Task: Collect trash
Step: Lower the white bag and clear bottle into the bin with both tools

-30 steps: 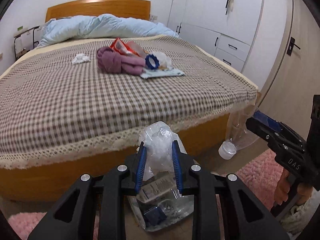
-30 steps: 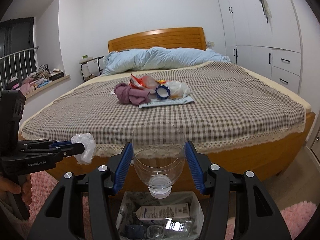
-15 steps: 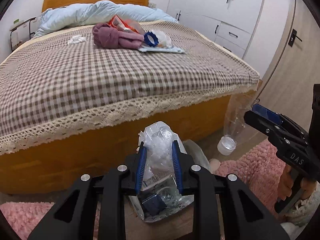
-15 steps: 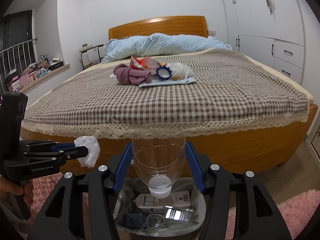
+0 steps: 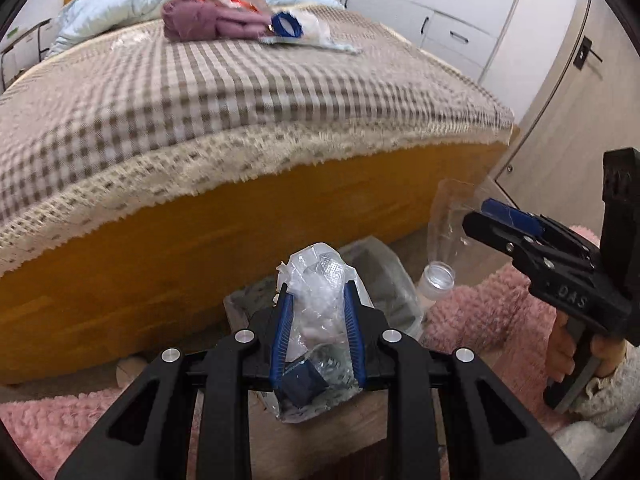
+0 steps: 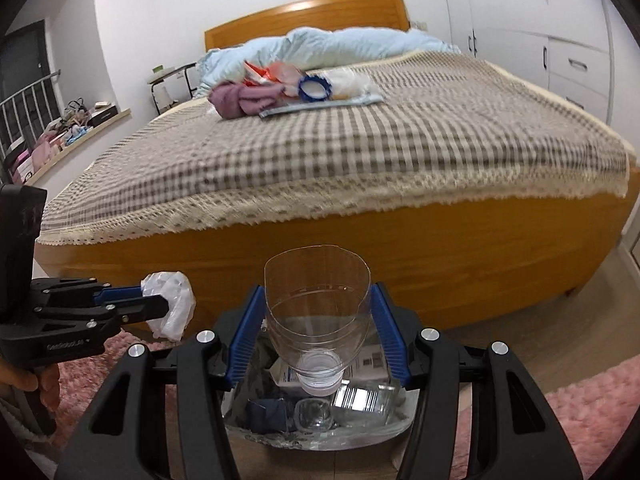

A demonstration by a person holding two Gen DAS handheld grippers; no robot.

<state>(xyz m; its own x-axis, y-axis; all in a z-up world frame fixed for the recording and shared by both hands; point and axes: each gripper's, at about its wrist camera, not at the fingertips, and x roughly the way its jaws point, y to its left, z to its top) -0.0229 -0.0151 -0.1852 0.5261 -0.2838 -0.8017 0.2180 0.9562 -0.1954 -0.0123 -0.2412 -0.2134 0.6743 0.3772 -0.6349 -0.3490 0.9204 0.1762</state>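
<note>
The left tongs (image 5: 316, 312) are clenched on a crumpled clear plastic bag (image 5: 320, 280), held above the lined trash bin (image 6: 316, 432) on the floor by the bed's foot edge. The right tongs (image 6: 318, 340) grasp a cut clear bottle top (image 6: 318, 312), cap down, over the same bin. More litter and a purple cloth (image 6: 240, 98) lie near the middle of the bed (image 6: 400, 140), towards the headboard edge.

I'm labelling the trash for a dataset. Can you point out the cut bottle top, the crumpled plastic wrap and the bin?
cut bottle top (image 6: 318, 304): right wrist view, its clear wall.
crumpled plastic wrap (image 5: 318, 280): left wrist view, its upper bulge.
bin (image 6: 320, 442): right wrist view, near rim of its liner.
</note>
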